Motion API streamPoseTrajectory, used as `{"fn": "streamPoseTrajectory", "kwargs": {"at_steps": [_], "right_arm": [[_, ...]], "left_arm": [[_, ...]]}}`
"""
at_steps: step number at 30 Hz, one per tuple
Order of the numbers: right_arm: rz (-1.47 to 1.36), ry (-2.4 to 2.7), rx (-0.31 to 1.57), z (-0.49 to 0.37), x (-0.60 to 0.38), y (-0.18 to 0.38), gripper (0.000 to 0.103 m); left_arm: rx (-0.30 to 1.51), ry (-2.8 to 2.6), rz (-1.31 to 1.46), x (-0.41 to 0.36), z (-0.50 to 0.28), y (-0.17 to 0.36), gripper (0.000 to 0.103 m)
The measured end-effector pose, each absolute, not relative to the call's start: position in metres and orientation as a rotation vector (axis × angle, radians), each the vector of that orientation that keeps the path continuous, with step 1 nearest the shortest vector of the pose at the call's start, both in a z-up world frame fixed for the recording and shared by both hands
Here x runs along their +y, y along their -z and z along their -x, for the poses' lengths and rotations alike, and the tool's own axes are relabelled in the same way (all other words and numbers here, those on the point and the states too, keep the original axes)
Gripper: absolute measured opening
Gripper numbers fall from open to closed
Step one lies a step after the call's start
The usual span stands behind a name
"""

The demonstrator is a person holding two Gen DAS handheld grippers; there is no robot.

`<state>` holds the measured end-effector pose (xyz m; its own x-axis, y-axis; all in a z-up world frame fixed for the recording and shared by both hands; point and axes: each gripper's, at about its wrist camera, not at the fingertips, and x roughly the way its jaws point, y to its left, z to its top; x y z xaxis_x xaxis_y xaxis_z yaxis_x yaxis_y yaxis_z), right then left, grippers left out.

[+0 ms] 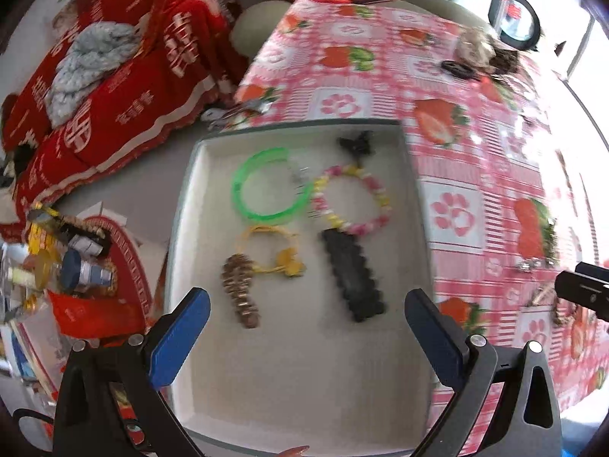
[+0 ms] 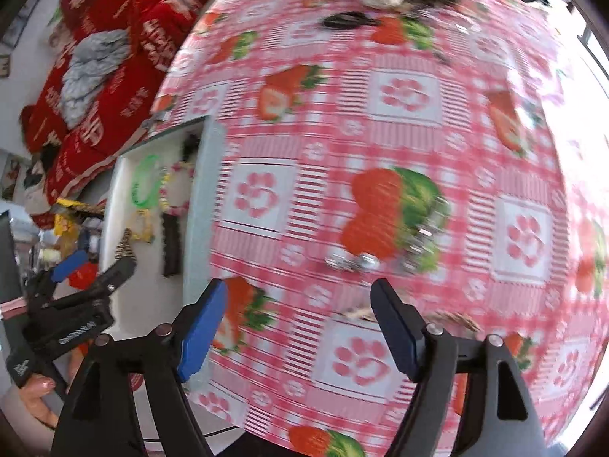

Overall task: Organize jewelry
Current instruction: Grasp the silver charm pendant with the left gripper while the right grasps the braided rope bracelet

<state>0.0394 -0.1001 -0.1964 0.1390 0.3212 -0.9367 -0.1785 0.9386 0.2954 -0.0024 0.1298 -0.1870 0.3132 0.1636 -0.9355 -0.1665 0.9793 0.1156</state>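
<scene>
Strawberry tablecloth (image 2: 380, 133) around white tray (image 1: 304, 361) of bracelets — both grippers' jaws gape, holding nothing.

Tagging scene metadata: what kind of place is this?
Probably a home living room: a pink strawberry-print tablecloth covers the table, red printed gift boxes are stacked beside it, and a white tray holds bracelets and hair clips.

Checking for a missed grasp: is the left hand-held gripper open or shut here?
Open. The left hand-held gripper has its blue fingers spread wide above the tray, nothing between them.
</scene>
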Motion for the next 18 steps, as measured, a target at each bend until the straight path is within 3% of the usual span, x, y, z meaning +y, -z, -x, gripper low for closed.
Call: {"fn": "streamPoseTrajectory", "kwargs": {"at_steps": [5, 18], "right_arm": [[-0.160, -0.266, 1.409, -0.032, -0.142, 0.201, 0.084], [-0.201, -0.130, 1.426, -0.014, -0.215, 0.209, 0.084]], "left_arm": [[1.226, -0.135, -0.024, 0.094, -0.010, 0.181, 0.103], [1.253, 0.080, -0.131, 0.003, -0.031, 0.187, 0.103]]}}
